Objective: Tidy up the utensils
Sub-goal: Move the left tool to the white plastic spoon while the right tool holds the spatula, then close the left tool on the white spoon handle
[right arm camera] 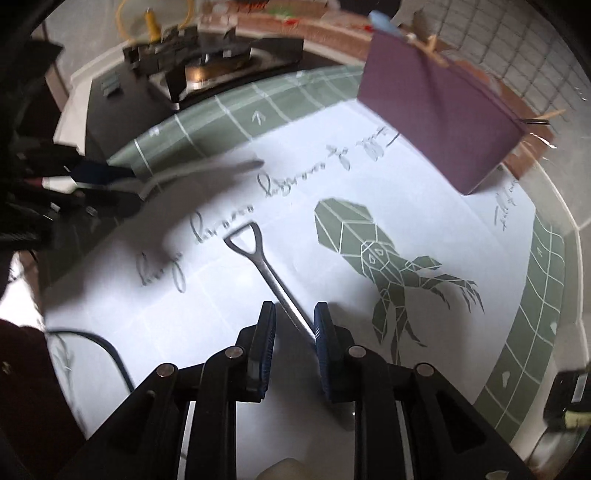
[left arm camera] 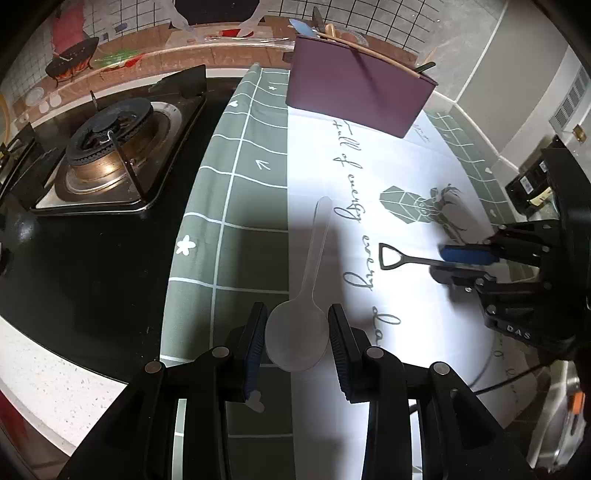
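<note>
A clear plastic spoon (left arm camera: pixel 306 306) has its bowl between the pads of my left gripper (left arm camera: pixel 297 339), handle pointing away over the cloth; the pads touch the bowl's sides. It shows blurred in the right wrist view (right arm camera: pixel 199 171). A metal shovel-shaped utensil (right arm camera: pixel 258 262) with a D-handle runs between the pads of my right gripper (right arm camera: pixel 294 332), which closes on its shaft; in the left wrist view it sticks out of that gripper (left arm camera: pixel 406 260). A purple box (left arm camera: pixel 358 88) holding several utensils stands at the back of the cloth and also shows in the right wrist view (right arm camera: pixel 439 118).
A green and white printed cloth (left arm camera: pixel 229 206) covers the counter. A gas stove (left arm camera: pixel 110 155) sits on black glass to the left. A tiled wall (left arm camera: pixel 388 18) runs behind the box. A black cable (right arm camera: pixel 110 350) lies near my right gripper.
</note>
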Demonstrator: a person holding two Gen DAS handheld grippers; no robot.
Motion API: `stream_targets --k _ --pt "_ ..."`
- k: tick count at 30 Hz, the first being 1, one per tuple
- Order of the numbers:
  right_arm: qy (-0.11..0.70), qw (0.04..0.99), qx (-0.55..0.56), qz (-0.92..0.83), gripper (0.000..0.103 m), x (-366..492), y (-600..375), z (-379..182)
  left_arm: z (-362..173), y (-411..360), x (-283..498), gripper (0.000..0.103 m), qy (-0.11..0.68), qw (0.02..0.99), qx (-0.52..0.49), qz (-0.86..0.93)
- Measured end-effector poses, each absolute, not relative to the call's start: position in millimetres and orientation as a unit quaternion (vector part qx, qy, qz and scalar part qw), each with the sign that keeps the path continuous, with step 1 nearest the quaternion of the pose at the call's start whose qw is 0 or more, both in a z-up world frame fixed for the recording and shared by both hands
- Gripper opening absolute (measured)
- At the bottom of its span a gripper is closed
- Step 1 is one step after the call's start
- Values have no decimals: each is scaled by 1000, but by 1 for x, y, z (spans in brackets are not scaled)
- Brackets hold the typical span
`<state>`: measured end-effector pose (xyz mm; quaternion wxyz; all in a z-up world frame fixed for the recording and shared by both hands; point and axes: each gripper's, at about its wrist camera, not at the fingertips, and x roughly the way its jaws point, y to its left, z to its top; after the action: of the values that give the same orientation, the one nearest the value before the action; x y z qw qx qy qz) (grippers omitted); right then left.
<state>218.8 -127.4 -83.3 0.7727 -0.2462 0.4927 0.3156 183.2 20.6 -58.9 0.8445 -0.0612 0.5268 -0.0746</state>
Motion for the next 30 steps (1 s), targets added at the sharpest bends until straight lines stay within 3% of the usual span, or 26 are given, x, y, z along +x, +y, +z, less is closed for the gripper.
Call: stream_targets --k 4,9,19,21,23,27,28,30 --pt "519 780 -182 298 6 234 -144 -80 -62 18 186 35 532 839 -75 -88" --pt "552 789 -37 266 5 253 -183 -82 -65 11 189 36 541 829 -80 -115" --pt "511 821 -80 242 7 227 -186 -80 -65 -20 223 42 553 820 -25 -142" --pt "506 826 -82 235 7 225 -183 -79 -70 -25 231 37 556 820 -10 -136" --pt "491 839 -103 209 7 221 -185 -73 -75 -31 237 23 564 816 13 -126" --pt "481 843 -116 212 9 215 -190 -67 -76 -35 242 20 565 817 18 -116" --pt "484 839 -112 223 9 215 -190 -68 -76 -34 243 11 564 817 11 -116" --pt "485 834 -102 244 9 215 -189 -71 -74 -29 242 9 557 823 -9 -113"
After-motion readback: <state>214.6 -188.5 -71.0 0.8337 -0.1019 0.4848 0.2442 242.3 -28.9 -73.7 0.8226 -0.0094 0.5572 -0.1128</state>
